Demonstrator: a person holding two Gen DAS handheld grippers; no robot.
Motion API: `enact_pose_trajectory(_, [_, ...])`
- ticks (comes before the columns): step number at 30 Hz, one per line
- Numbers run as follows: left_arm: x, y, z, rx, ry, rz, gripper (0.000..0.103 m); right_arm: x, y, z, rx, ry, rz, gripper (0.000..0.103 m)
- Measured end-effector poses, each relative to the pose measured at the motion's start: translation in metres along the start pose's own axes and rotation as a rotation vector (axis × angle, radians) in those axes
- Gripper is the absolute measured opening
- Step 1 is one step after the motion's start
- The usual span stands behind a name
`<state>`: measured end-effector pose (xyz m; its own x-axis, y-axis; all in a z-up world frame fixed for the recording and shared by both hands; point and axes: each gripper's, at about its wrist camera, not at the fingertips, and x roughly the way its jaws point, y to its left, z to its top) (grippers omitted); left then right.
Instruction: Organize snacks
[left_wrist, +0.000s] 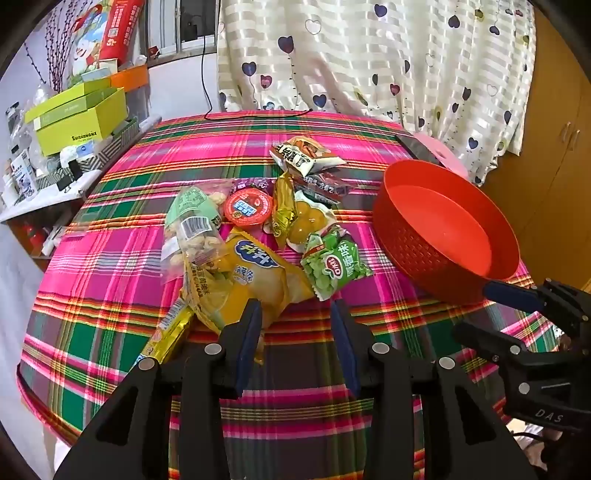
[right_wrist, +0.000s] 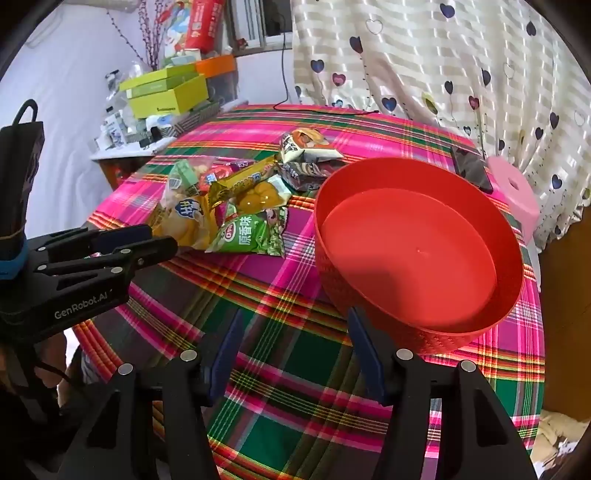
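A pile of snack packets lies mid-table: a yellow bag (left_wrist: 251, 280), a green packet (left_wrist: 332, 266), a clear bag of nuts (left_wrist: 192, 229), a round red-lidded cup (left_wrist: 248, 206), a white-and-orange packet (left_wrist: 303, 155). An empty red basket (left_wrist: 443, 229) stands to their right, also in the right wrist view (right_wrist: 417, 251). My left gripper (left_wrist: 295, 314) is open and empty, its left finger at the yellow bag's near end. My right gripper (right_wrist: 295, 321) is open and empty, its right finger beside the basket's near wall. The yellow bag (right_wrist: 192, 221) and green packet (right_wrist: 251, 232) show there too.
The table has a pink-green plaid cloth (left_wrist: 295, 406). A dark phone (right_wrist: 471, 168) and a pink object (right_wrist: 517, 195) lie behind the basket. Green boxes (left_wrist: 77, 118) and clutter fill a shelf at left. A curtain (left_wrist: 369, 55) hangs behind.
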<state>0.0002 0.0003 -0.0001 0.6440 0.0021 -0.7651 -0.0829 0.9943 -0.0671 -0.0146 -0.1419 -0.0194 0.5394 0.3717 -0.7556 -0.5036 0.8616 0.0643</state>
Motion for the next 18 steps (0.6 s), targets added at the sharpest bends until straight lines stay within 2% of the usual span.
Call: enact_pose_trajectory(18, [-0.0044,0.0054,-0.006,0.016,-0.006,-0.023,0.04,0.001,0.0018,-0.0012,0.004,0.001,-0.001,0.058])
